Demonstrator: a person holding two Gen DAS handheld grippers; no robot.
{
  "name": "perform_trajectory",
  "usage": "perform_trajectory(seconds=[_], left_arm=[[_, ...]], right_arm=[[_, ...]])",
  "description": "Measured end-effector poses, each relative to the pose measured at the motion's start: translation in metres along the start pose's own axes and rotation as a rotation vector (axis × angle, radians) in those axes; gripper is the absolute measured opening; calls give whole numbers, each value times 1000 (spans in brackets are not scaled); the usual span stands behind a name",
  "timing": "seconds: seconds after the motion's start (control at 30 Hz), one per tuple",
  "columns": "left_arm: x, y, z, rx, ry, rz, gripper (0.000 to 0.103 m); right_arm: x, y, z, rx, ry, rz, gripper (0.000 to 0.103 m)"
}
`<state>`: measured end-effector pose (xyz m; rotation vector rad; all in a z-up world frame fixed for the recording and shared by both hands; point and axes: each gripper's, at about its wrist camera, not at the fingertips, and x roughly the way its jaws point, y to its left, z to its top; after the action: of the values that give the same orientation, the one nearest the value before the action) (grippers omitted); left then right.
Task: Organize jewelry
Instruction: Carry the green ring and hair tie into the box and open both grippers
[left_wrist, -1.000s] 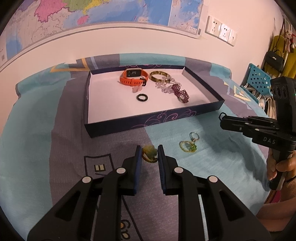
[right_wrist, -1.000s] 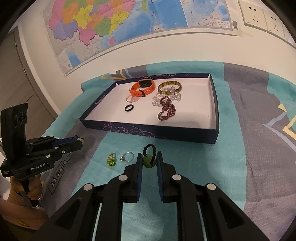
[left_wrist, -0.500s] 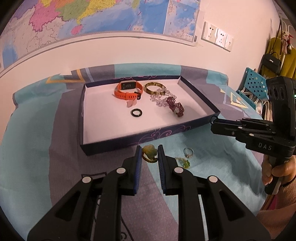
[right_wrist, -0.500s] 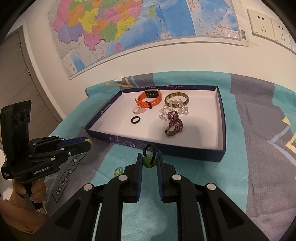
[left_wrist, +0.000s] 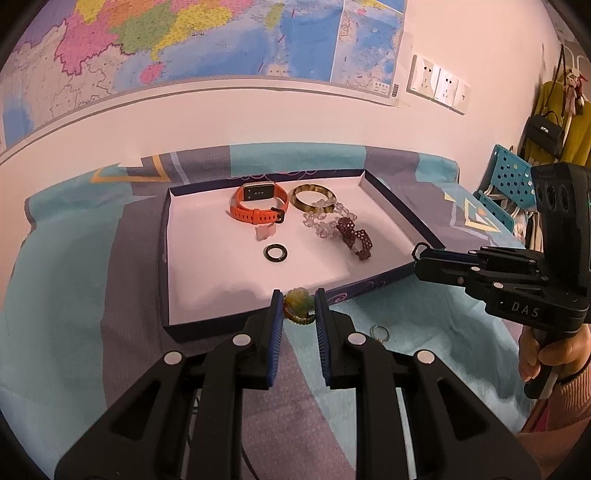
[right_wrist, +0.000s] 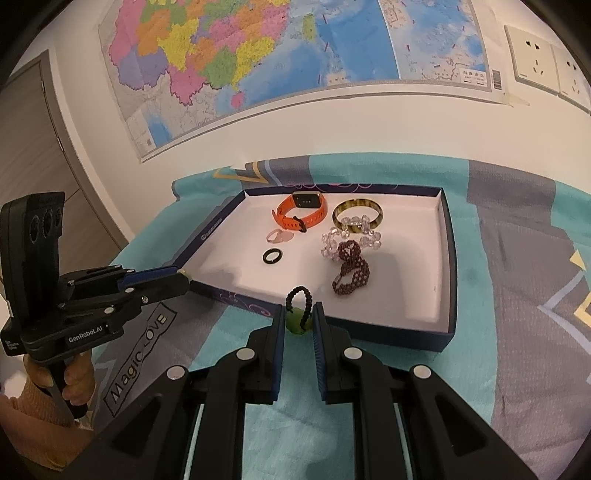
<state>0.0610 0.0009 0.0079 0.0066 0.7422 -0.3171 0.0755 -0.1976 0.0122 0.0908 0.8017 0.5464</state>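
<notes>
Both my hands have lifted and come forward since a moment ago, so the tray's near wall now sits right under my fingertips, where before there was open bedspread between.

On the left, my left gripper (left_wrist: 299, 308) is clamped on the yellow-green charm bracelet (left_wrist: 298, 302), which hangs just at the near edge of the tray (left_wrist: 165, 258). Inside the tray lie the orange watch (left_wrist: 258, 206), the black ring (left_wrist: 276, 253), the amber bangle (left_wrist: 312, 198) and the dark red beaded bracelet (left_wrist: 352, 236).

To the right, on the bedspread (left_wrist: 74, 280), a silver ring (left_wrist: 380, 332) is left outside; a second small piece may be hidden behind my finger.

My right gripper (right_wrist: 298, 321) is pinched on the green pendant (right_wrist: 295, 325), its black bead loop (right_wrist: 300, 300) standing up over the tray's near wall.

Both pieces look ready to go over the wall and be released.
</notes>
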Motion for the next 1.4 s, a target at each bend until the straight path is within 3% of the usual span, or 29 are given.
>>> perform_trajectory(seconds=[1.4], left_arm=[[40, 1, 35, 1, 14, 31, 18]], right_arm=[[40, -13, 37, -25, 29, -18, 13]])
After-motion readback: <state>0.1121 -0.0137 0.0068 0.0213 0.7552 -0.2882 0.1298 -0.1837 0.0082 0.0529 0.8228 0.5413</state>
